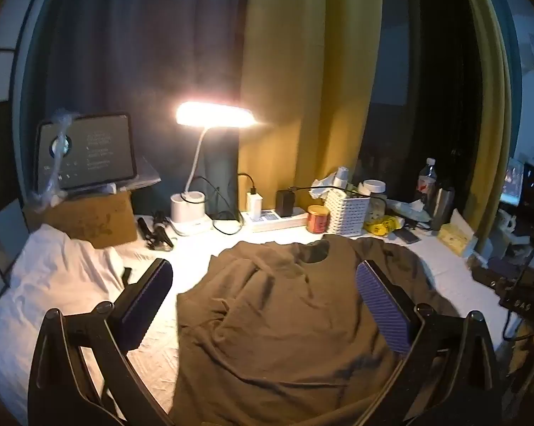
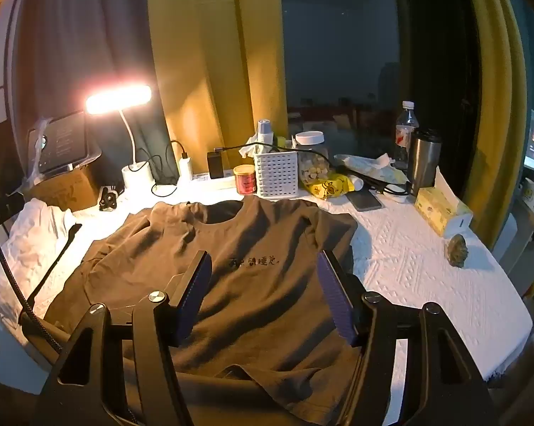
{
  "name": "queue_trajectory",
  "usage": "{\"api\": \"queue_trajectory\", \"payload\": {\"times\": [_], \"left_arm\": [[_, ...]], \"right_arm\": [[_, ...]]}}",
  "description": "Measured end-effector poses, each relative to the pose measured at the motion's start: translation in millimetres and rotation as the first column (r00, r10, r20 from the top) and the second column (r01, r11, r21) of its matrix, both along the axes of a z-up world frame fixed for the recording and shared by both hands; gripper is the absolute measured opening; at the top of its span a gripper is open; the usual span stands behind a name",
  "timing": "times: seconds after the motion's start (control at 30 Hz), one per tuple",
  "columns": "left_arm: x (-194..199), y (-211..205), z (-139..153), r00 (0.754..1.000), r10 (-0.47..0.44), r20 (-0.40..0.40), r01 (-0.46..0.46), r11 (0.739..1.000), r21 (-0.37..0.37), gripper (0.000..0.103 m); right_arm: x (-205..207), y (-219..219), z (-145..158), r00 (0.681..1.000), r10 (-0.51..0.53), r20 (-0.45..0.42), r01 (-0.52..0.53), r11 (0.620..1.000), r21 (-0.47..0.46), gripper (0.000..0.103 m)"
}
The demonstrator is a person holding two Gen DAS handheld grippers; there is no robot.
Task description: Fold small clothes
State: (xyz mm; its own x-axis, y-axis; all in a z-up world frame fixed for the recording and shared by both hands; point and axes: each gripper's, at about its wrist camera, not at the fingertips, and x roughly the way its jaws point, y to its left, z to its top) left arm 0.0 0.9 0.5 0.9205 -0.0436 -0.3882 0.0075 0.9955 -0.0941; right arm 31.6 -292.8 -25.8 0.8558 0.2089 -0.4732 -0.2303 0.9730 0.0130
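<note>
A brown T-shirt [image 1: 284,319] lies spread on the white-covered table, collar toward the far side, wrinkled, with dark lettering on its chest [image 2: 256,262]. My left gripper [image 1: 263,273] is open and empty, hovering above the shirt's left half. My right gripper [image 2: 265,262] is open and empty above the shirt's middle [image 2: 267,301]. Neither touches the cloth. The shirt's near hem hangs toward the table's front edge.
A lit desk lamp [image 1: 215,115], tablet on a cardboard box [image 1: 86,151], power strip [image 1: 274,218], red can [image 2: 245,179], white basket [image 2: 276,174], jar, bottle, steel tumbler [image 2: 423,161], tissue box [image 2: 442,213] line the back. White cloth [image 1: 47,284] lies left. A small lump [image 2: 457,245] sits right.
</note>
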Motion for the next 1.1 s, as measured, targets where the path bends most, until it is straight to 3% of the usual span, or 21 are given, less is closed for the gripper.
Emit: {"api": "queue_trajectory", "payload": {"times": [0.13,0.23,1.1], "left_arm": [[-10,1,4,1.0,0.003,0.031,-0.003,1.0,-0.011,0.102],[-6,8,0,1.0,0.004,0.001,-0.004,0.999,-0.042,0.102],[1,1,1,1.0,0.013,0.002,-0.013,1.0,-0.006,0.102]], "right_arm": [[-1,-2,-1,1.0,-0.002,-0.006,0.002,1.0,-0.001,0.065],[-1,-2,-1,1.0,0.0,-0.009,0.0,1.0,-0.006,0.065],[-2,-4,-6,1.0,-0.012,-0.009,0.012,1.0,-0.003,0.065]]}}
